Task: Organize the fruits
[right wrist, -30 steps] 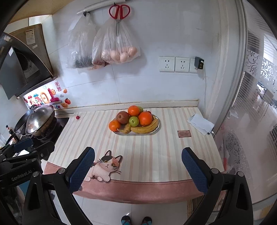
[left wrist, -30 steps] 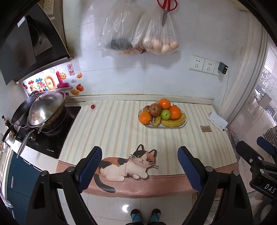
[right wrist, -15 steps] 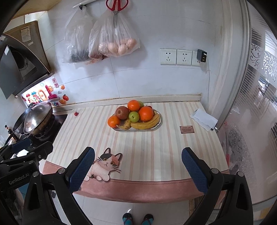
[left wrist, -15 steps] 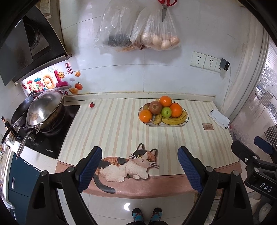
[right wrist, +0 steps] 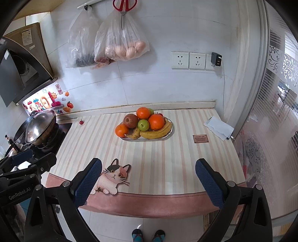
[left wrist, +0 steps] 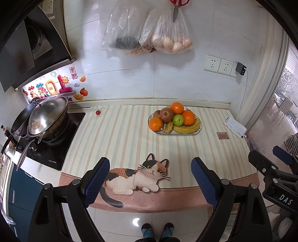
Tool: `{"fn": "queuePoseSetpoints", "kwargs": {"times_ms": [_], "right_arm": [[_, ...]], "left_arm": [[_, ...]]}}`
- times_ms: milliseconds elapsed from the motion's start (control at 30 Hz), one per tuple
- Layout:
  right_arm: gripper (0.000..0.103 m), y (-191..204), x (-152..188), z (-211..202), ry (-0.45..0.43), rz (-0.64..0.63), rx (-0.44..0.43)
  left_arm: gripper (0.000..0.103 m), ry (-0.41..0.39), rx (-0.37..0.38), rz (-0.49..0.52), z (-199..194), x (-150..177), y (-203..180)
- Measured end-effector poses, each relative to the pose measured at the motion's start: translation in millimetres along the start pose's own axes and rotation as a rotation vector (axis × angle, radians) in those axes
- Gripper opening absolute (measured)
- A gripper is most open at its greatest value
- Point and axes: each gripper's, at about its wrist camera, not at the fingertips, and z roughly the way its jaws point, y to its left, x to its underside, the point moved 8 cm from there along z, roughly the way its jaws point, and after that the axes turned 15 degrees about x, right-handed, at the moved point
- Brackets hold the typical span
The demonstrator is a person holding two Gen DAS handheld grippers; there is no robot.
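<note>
Both views have crept slightly closer to the wall since a second ago, so the hanging bags sit higher in frame; nothing on the table has shifted. The left claw [left wrist: 150, 178] hovers over the near edge of the table [left wrist: 126, 137], its blue pads [left wrist: 96, 179] spread wide with nothing between them, above a cat picture [left wrist: 141, 176] printed on the striped cover. The right claw [right wrist: 149, 183] hangs to its right, equally wide and empty, well short of the fruit.

The fruit plate [right wrist: 167, 135] stands toward the back of the table, right of centre. On it lie three oranges [right wrist: 156, 122], a red apple [right wrist: 130, 120], a green apple [right wrist: 143, 125] and bananas [right wrist: 158, 131] along the front rim; a second green fruit seems to peek from behind the top orange, though it is mostly hidden. A small red fruit [left wrist: 98, 112], perhaps a cherry tomato, lies alone on the table near the stove, well apart from the plate.

At the left a lidded wok [left wrist: 47, 117] sits on the black cooktop. Two plastic bags [right wrist: 119, 44] and red-handled scissors [right wrist: 124, 7] hang on the tiled wall. A folded white paper [right wrist: 218, 127] and a small brown card [right wrist: 200, 138] lie at the table's right end. The person's shoes [left wrist: 157, 229] show on the floor below.
</note>
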Motion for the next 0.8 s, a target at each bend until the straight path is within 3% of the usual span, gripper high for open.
{"fn": "queuePoseSetpoints", "kwargs": {"times_ms": [800], "right_arm": [[0.102,1.0,-2.9,-7.5,-0.015,-0.007,-0.016]], "left_arm": [[0.089,-0.034,-0.002,-0.003,-9.2,-3.5,-3.8]]}}
